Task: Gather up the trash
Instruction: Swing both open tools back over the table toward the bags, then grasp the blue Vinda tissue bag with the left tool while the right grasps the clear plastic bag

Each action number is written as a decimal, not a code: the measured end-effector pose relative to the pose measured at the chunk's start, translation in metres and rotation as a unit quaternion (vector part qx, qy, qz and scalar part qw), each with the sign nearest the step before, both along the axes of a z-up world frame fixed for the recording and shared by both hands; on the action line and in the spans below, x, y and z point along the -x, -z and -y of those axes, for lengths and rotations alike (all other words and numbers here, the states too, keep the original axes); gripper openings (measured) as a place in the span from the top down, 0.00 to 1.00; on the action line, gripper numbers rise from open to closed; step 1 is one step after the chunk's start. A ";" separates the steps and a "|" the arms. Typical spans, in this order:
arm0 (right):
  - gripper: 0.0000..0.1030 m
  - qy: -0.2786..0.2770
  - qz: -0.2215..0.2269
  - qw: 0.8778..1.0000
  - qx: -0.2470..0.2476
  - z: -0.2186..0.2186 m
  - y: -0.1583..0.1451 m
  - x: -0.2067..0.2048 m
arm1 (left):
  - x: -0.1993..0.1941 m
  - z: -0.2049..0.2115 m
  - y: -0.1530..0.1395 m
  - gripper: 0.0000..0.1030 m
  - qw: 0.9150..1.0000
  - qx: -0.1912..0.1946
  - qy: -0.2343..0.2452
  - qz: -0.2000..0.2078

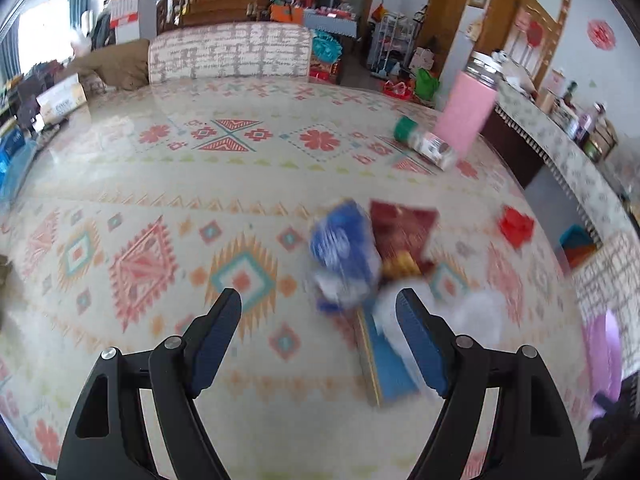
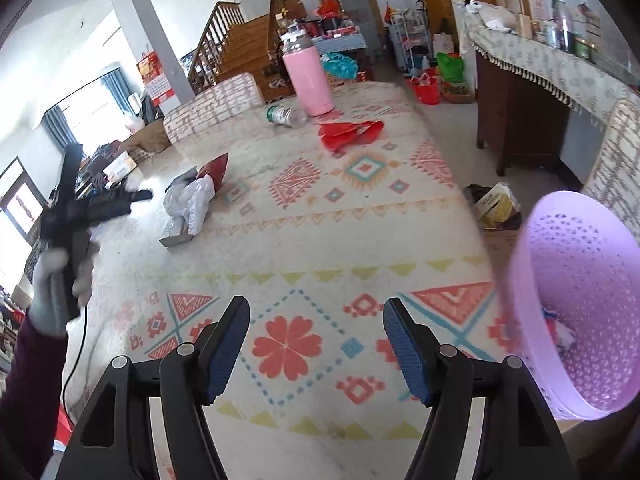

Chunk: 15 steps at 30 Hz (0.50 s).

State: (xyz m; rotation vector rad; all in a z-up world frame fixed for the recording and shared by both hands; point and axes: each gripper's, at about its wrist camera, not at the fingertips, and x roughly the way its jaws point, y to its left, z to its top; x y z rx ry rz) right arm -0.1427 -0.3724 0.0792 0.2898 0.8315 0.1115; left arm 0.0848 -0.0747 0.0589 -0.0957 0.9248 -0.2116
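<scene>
A pile of trash lies on the patterned table: a blue-and-white wrapper, a dark red packet, a flat blue box and white plastic. My left gripper is open just short of the pile, empty. The pile also shows in the right wrist view, with the left gripper beside it. My right gripper is open and empty over the table. A purple basket tilts at the table's right edge with some trash inside. A red wrapper and a fallen bottle lie farther off.
A tall pink thermos stands at the table's far end beside the fallen bottle. A cloth-covered sideboard runs along the right. A cardboard box sits on the floor by the table. A chair back stands beyond the far edge.
</scene>
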 end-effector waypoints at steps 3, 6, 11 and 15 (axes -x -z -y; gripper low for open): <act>0.28 -0.014 -0.010 1.000 -0.015 -0.007 0.006 -0.017 | -0.030 0.002 0.012 0.23 0.999 0.018 0.004 -0.027; 0.28 -0.034 -0.016 0.999 -0.028 -0.018 0.006 -0.037 | -0.049 0.005 0.028 0.28 0.997 0.044 0.014 -0.059; 0.28 -0.073 -0.002 0.997 -0.035 -0.045 -0.002 -0.076 | -0.052 0.005 0.035 0.69 0.992 0.084 0.027 -0.089; 0.23 -0.108 0.008 0.993 -0.036 -0.070 -0.008 -0.107 | -0.023 -0.003 0.016 0.74 0.995 0.074 0.013 -0.072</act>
